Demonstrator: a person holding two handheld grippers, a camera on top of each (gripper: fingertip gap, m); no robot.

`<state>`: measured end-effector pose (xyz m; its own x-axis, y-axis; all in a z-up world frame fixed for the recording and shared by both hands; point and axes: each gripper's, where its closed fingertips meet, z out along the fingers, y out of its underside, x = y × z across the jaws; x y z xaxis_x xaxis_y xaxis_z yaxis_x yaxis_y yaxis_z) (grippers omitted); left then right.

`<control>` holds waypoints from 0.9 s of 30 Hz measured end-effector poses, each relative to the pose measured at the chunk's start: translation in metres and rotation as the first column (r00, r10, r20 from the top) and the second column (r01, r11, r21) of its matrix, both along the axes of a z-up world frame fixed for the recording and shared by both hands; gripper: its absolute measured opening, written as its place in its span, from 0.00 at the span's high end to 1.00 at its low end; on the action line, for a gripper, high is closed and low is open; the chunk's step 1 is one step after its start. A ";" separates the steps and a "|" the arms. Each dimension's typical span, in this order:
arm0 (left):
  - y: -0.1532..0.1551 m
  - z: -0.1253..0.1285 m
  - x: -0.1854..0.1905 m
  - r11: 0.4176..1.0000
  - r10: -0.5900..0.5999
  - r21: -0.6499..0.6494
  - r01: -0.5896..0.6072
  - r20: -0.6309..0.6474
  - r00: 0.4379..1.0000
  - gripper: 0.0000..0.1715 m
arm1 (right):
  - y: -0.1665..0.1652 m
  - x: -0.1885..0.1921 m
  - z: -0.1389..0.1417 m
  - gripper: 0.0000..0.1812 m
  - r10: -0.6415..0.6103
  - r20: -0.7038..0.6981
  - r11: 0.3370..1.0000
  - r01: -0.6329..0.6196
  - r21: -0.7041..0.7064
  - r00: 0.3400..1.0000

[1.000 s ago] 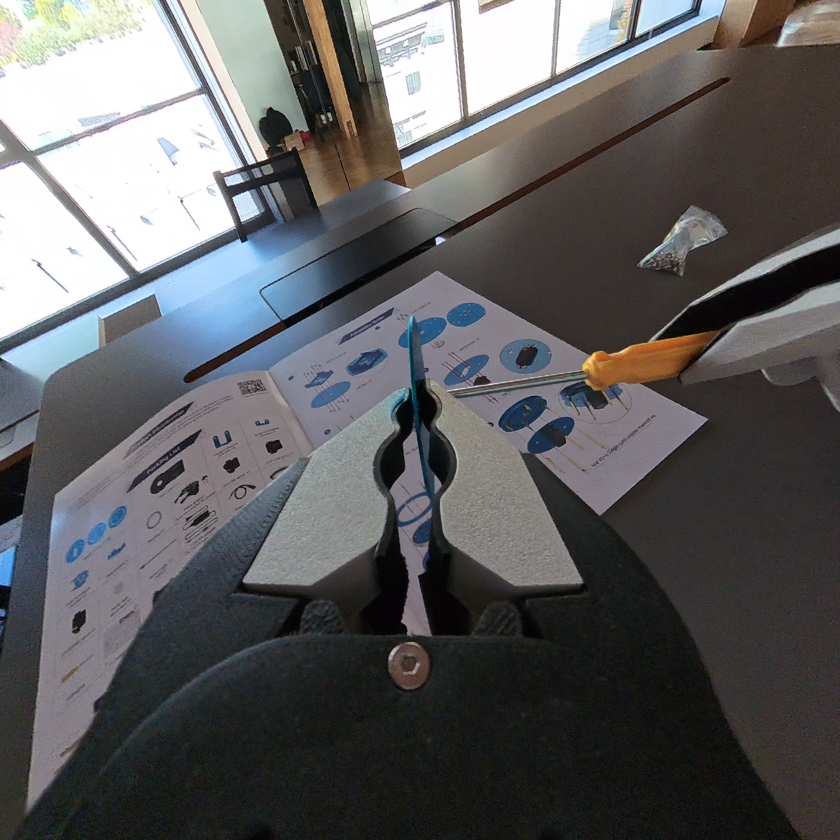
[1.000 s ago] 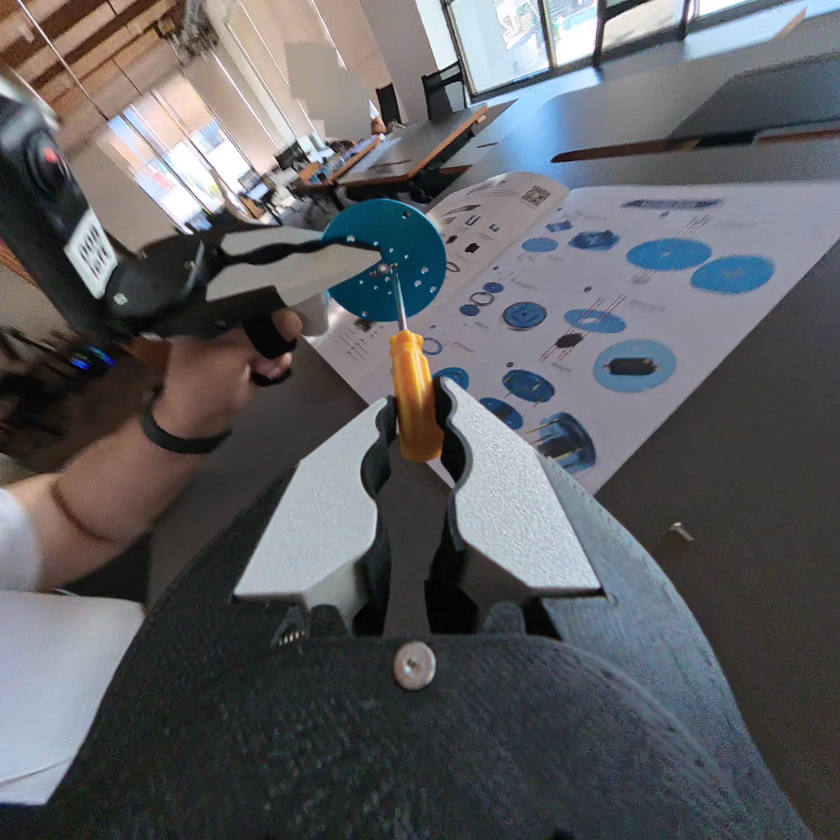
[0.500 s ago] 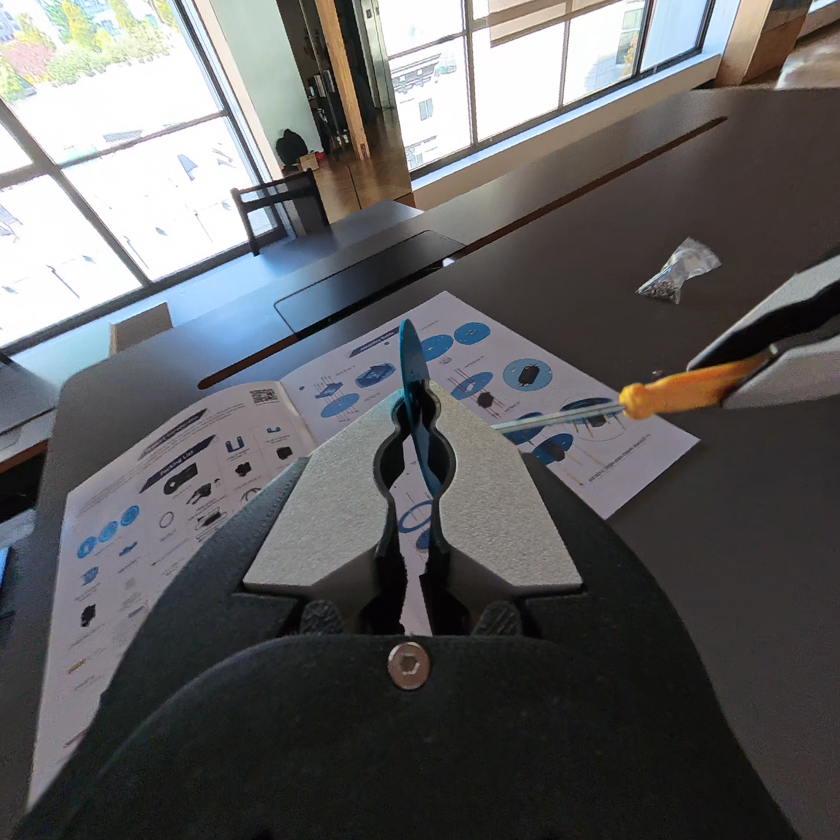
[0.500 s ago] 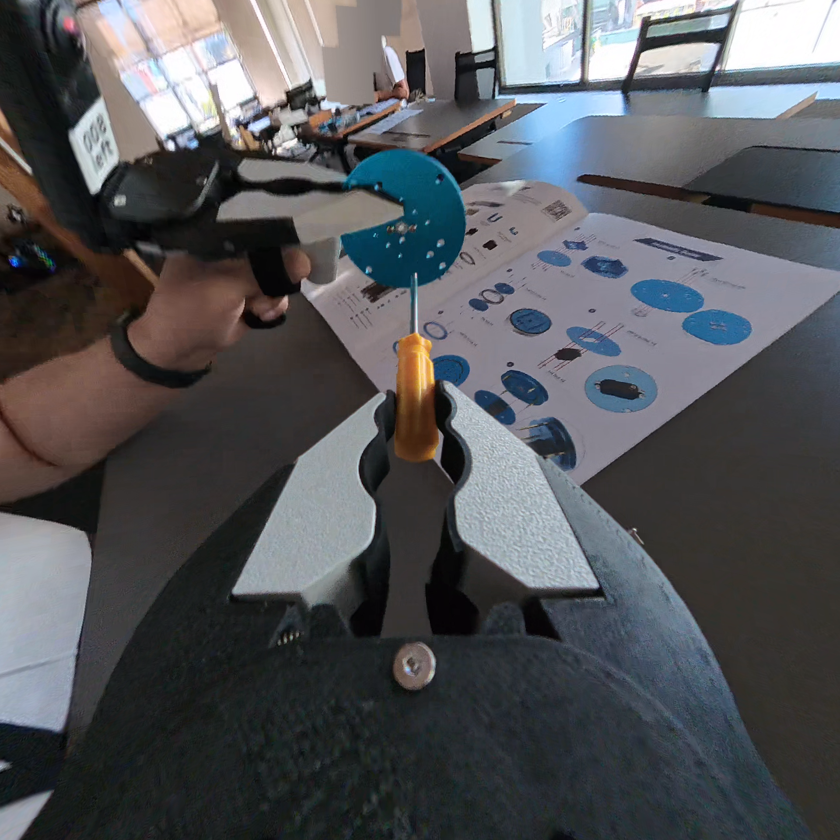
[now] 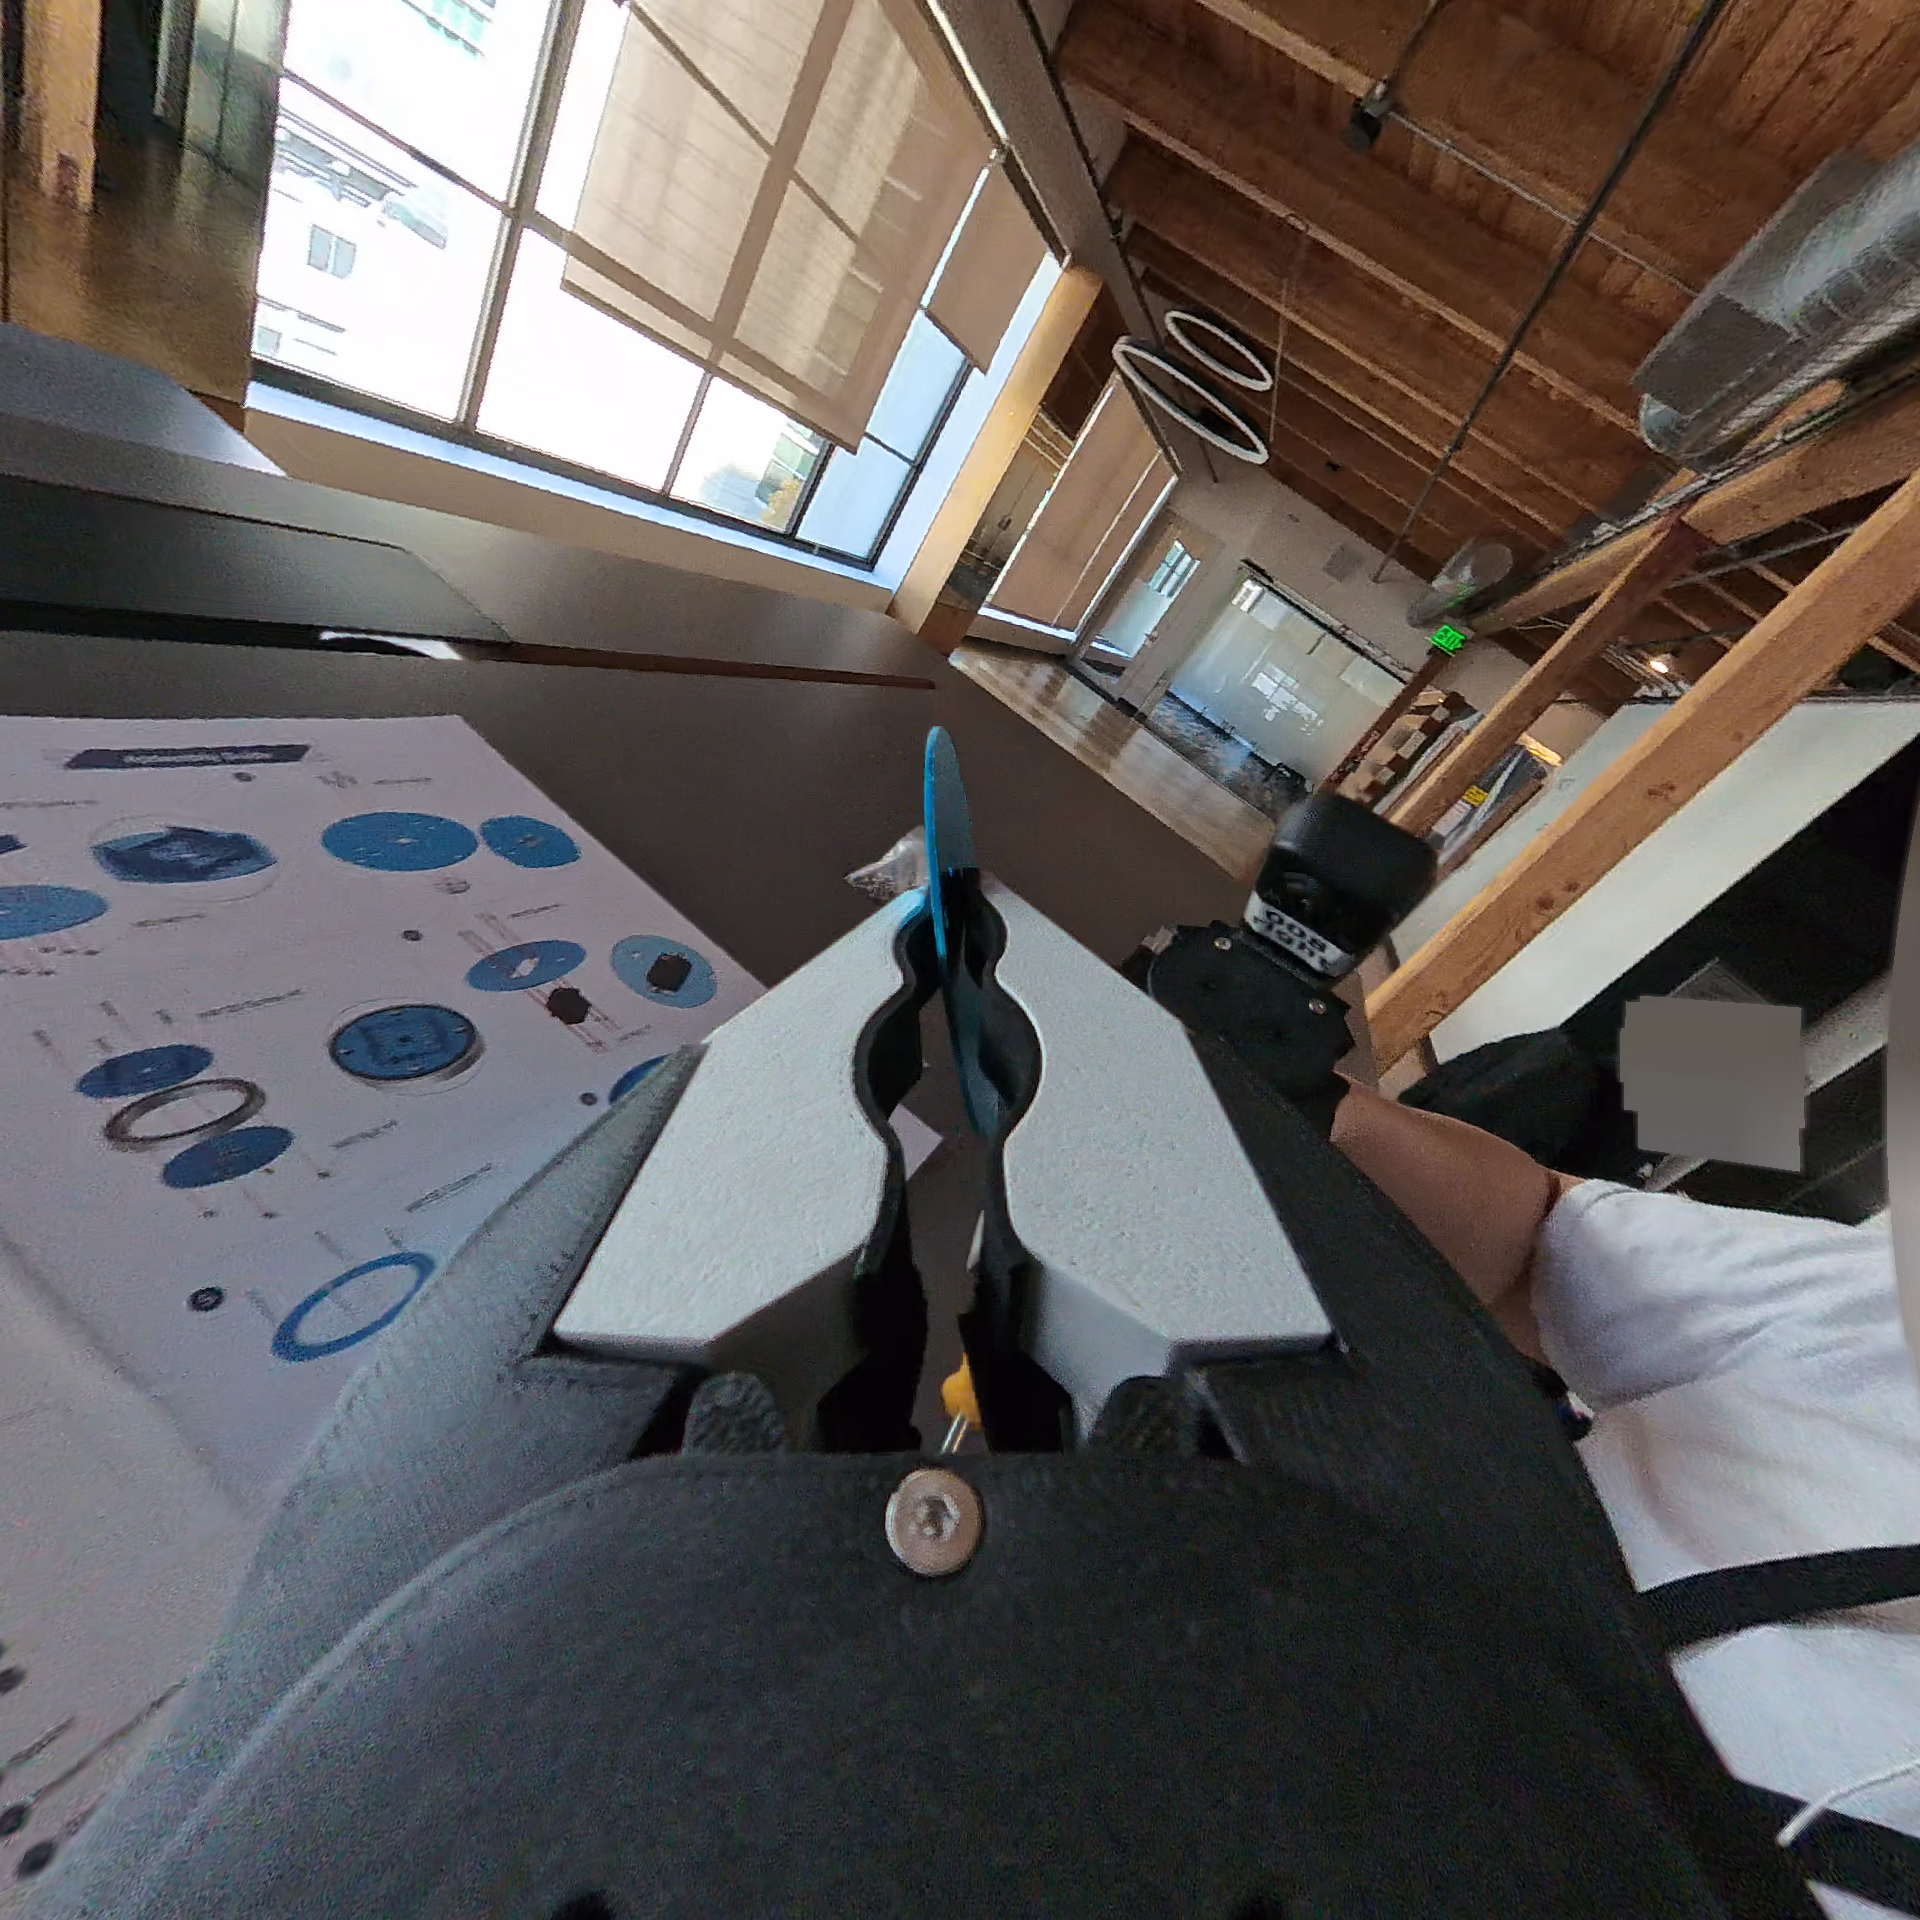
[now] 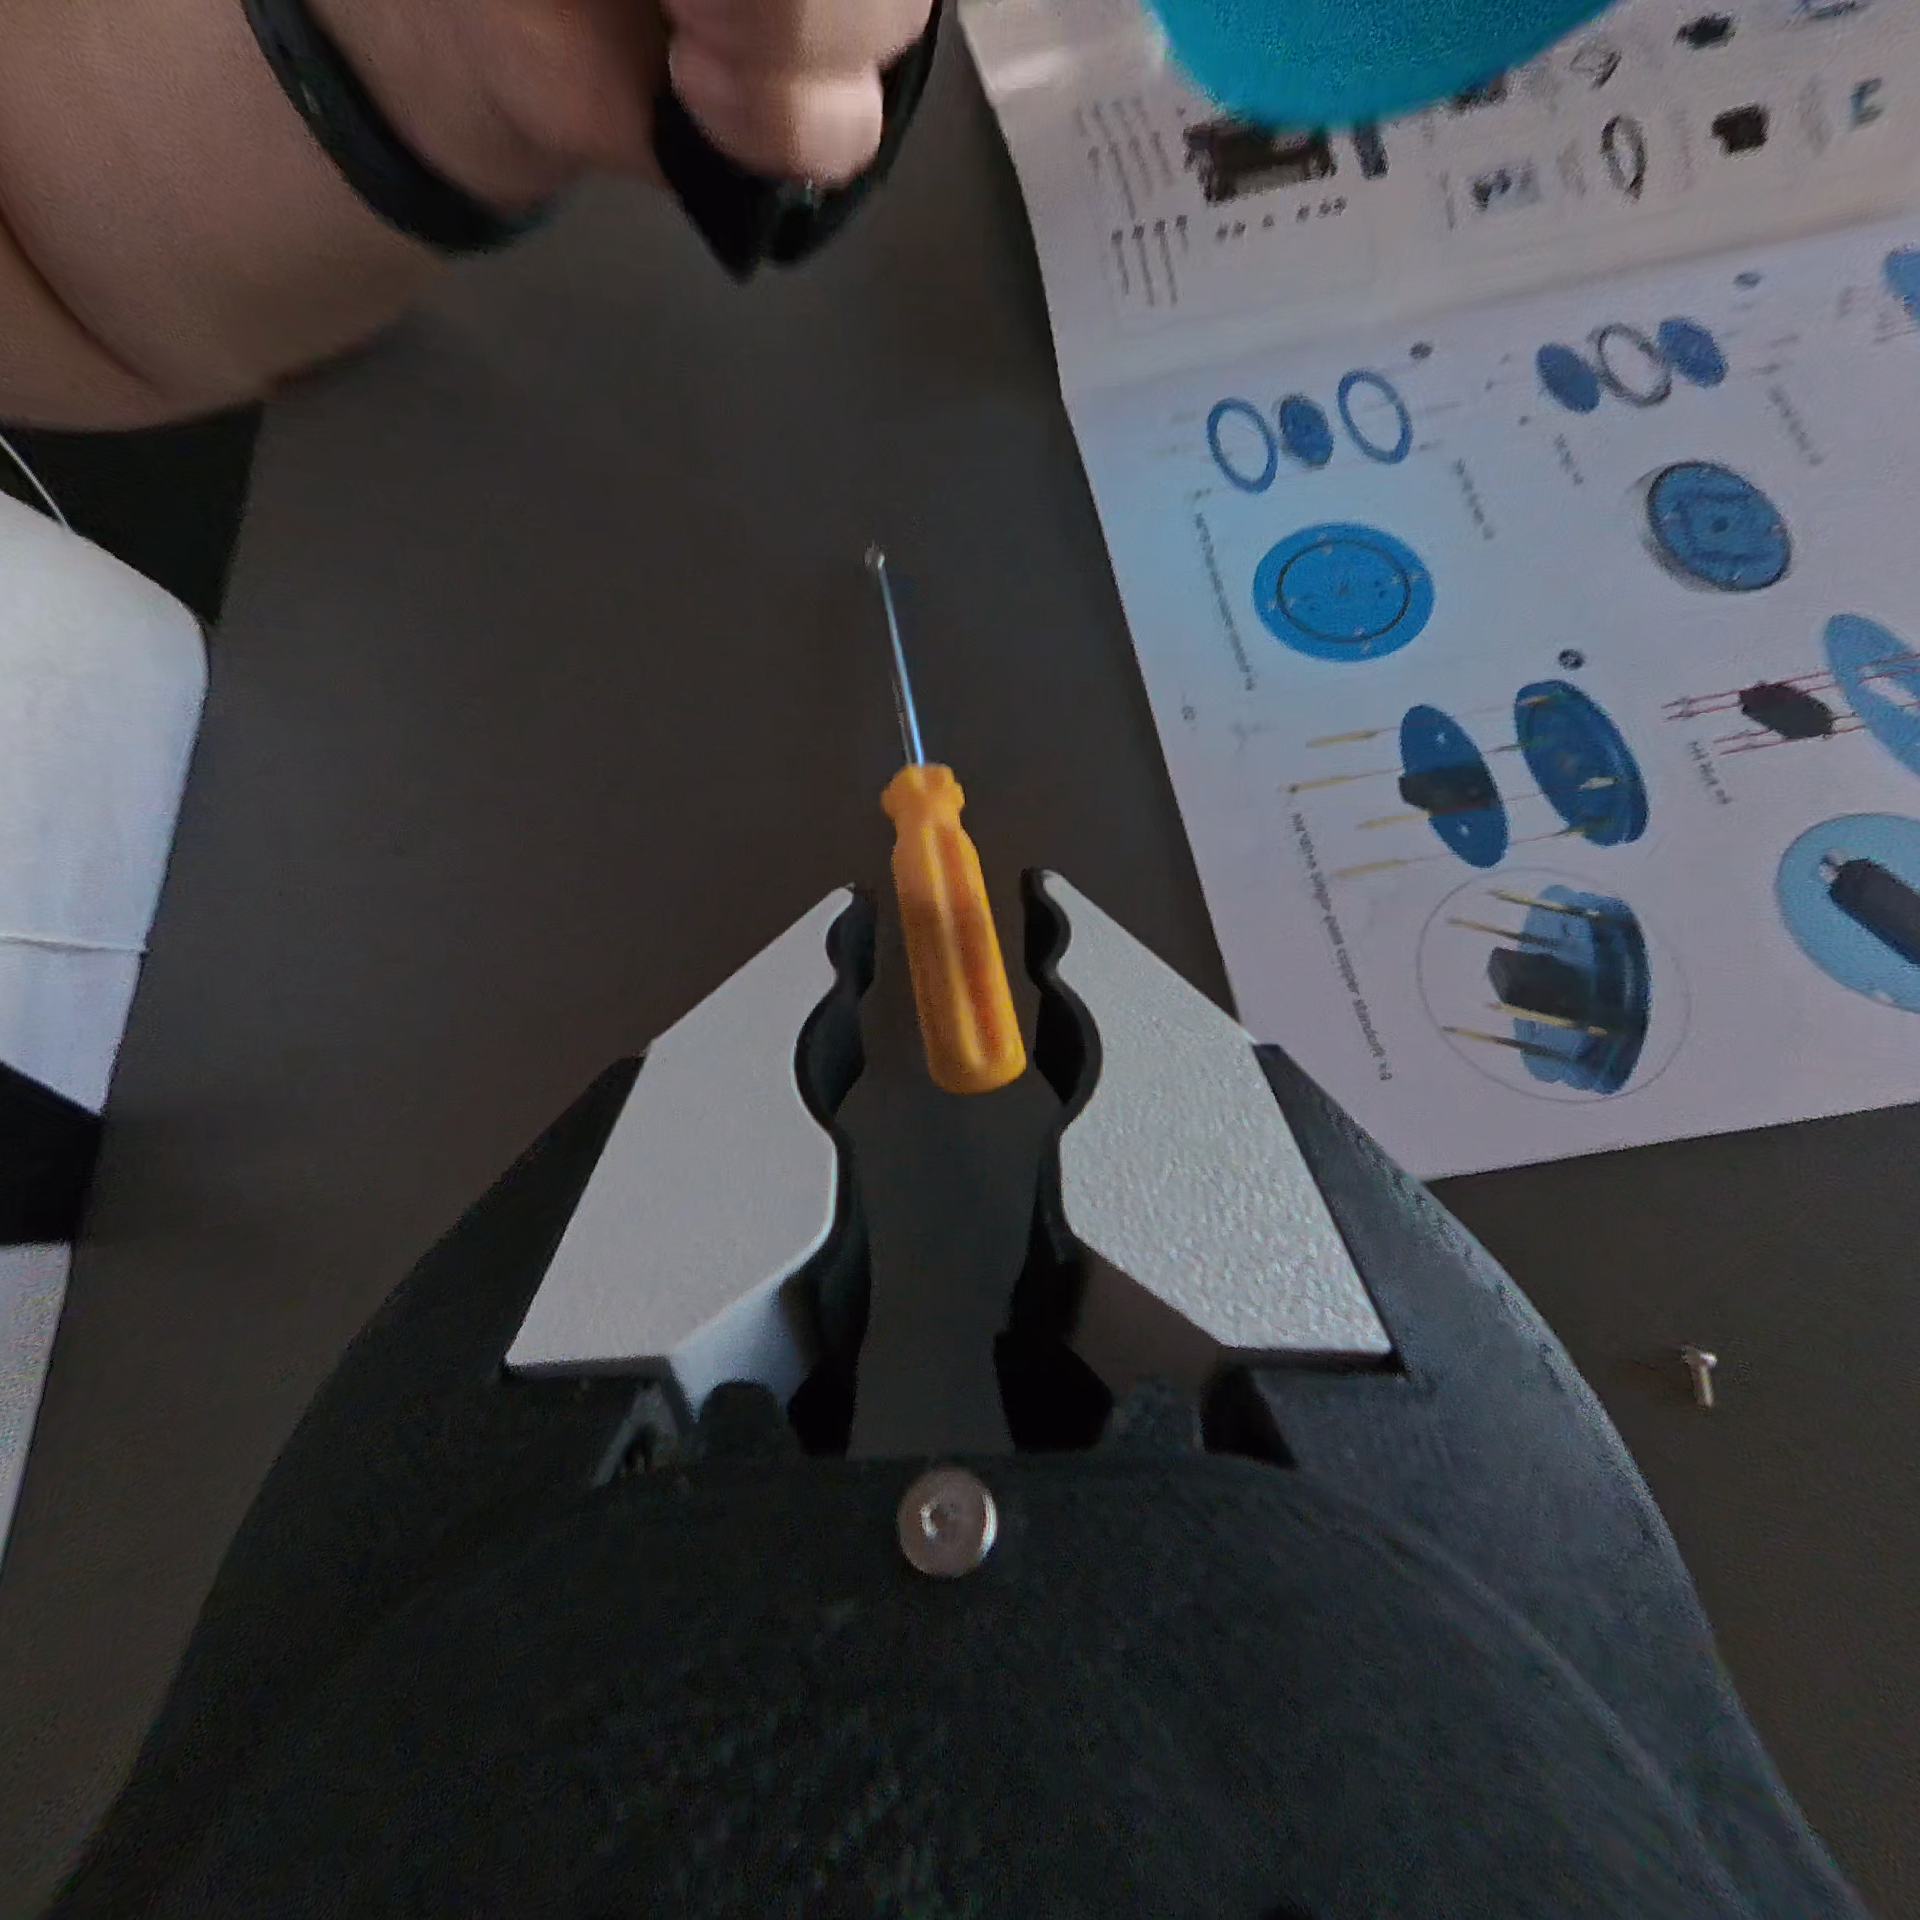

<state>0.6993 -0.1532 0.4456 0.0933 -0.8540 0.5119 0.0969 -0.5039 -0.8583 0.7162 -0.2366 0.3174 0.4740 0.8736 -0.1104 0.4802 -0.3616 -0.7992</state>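
Note:
My left gripper [image 5: 951, 899] is shut on a thin blue disc [image 5: 948, 810], held edge-on and sticking out past the fingertips. My right gripper [image 6: 945, 888] is open and points down at the dark table [image 6: 582, 727]. A small orange-handled screwdriver [image 6: 951, 935] lies between its fingers with a gap on each side, shaft pointing away. The blue disc shows blurred at the top of the right wrist view [image 6: 1371, 52], next to the hand [image 6: 312, 156] that holds the left gripper. A bit of the orange handle [image 5: 958, 1387] shows through the left gripper's gap.
A printed instruction sheet [image 6: 1558, 623] with blue part drawings lies on the table right of the screwdriver; it also shows in the left wrist view [image 5: 260, 987]. A loose screw [image 6: 1699, 1387] lies at the right. A clear bag of screws [image 5: 883, 873] sits behind the disc. Left tips to right tips: about 15 cm. The right tips stand about 12 cm off the loose screw [image 6: 1699, 1387].
My right gripper has opened and let go of the screwdriver, and now points down at the table. My left gripper has swung and rolled to the right, still holding the disc.

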 end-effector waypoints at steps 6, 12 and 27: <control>-0.034 0.009 0.019 0.998 -0.050 0.044 0.047 0.069 0.996 0.99 | 0.024 -0.011 0.099 0.82 -0.197 -0.709 0.976 0.067 -0.207 0.677; -0.050 0.008 0.024 0.986 -0.165 0.010 0.164 0.083 0.983 0.99 | 0.016 0.004 0.111 1.00 -0.192 -0.792 0.958 -0.066 -0.280 0.579; -0.089 -0.052 0.029 0.865 -0.499 -0.099 0.492 -0.257 0.827 0.99 | -0.019 0.012 0.059 1.00 -0.015 -0.534 0.870 -0.253 -0.424 0.846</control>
